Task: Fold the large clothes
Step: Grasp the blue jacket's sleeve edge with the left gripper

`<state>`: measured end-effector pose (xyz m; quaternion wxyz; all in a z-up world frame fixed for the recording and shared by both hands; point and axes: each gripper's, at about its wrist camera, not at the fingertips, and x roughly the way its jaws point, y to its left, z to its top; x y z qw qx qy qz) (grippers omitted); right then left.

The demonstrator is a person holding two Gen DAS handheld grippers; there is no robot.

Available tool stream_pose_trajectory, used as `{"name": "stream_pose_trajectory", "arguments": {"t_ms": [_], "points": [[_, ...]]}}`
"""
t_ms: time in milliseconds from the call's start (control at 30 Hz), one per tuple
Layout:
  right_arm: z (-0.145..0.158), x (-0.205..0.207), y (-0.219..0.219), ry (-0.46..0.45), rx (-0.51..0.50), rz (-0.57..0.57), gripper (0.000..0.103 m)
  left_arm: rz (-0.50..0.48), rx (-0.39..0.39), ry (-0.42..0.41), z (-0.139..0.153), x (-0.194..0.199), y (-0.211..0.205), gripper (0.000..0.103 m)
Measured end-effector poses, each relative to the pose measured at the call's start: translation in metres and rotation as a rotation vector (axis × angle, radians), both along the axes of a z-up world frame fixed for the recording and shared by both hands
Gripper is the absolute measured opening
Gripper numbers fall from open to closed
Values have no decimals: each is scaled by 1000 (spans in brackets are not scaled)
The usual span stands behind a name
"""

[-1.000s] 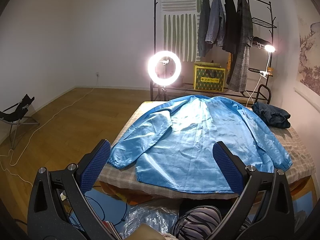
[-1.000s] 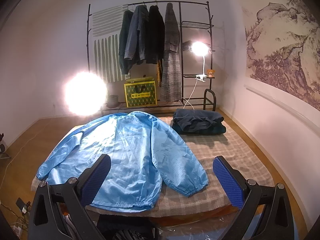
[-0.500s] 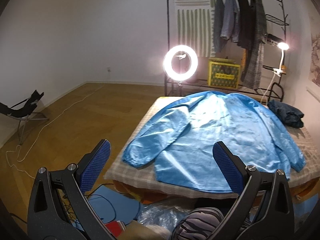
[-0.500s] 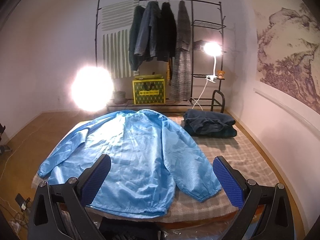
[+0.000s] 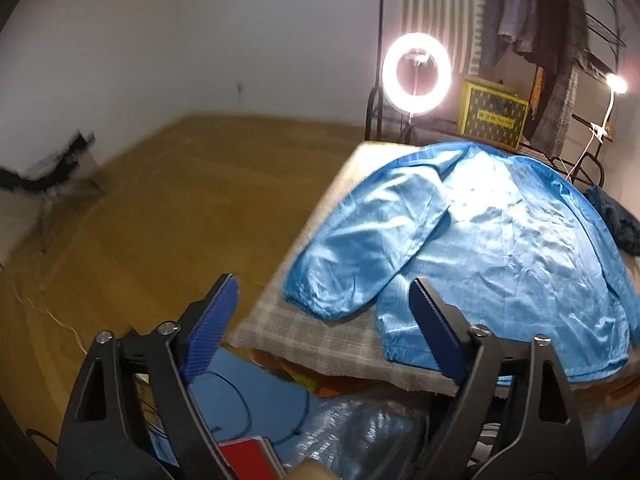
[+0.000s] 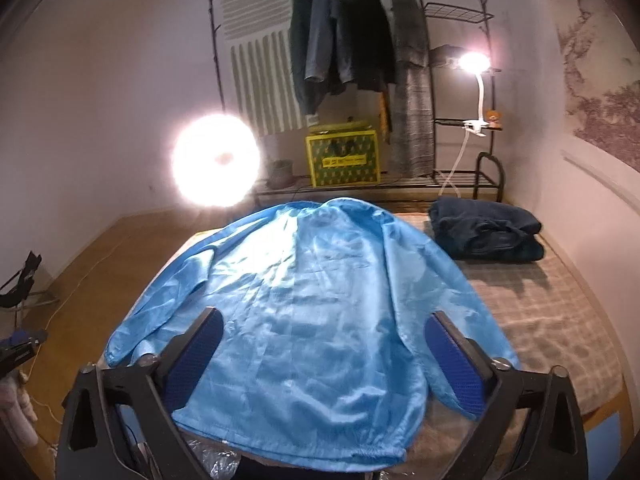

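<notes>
- The blue jacket (image 6: 304, 300) lies flat on the bed (image 6: 560, 312), spread wide, with its hem at the near edge and its collar at the far end.
- The left gripper (image 5: 324, 328) is off to the jacket's left side, low by the bed corner. Its fingers (image 5: 212, 320) are wide apart and are closing a little, with nothing between them.
- The right gripper (image 6: 324, 356) hangs over the lower middle of the jacket. Its fingers (image 6: 452, 356) are also wide and closing a little, and they hold nothing (the cloth just lies below them).
- The step in hand looks like reaching in for the first grab.
- To do it well, I think the left one should go for the sleeve cuff (image 5: 320, 296) near it, and pinch only the cuff, not the bed cover.
- The right one should pick a spot on the same side, so both lift together and the fold comes out straight.
- The cloth looks thin and shiny, so it may slip. Grab a good bit of it.
- Keep clear of the dark folded clothes (image 6: 488, 232) at the far right of the bed.
</notes>
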<state>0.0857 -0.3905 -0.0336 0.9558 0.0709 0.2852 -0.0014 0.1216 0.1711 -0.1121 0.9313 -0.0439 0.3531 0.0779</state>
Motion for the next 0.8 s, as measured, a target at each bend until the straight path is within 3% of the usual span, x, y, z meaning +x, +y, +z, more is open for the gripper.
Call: {"name": "stream_pose_trajectory", "arguments": {"t_ms": [67, 333, 567, 800], "points": [[-6, 10, 1, 15, 17, 16, 88, 7, -79, 39, -17, 15, 17, 85], [-25, 45, 9, 36, 19, 15, 88, 76, -336, 172, -87, 62, 75, 83], [-39, 62, 22, 35, 51, 56, 94, 170, -599, 258, -146, 102, 109, 83], [-47, 72, 23, 85, 68, 92, 94, 205, -579, 318, -174, 136, 107, 83]]}}
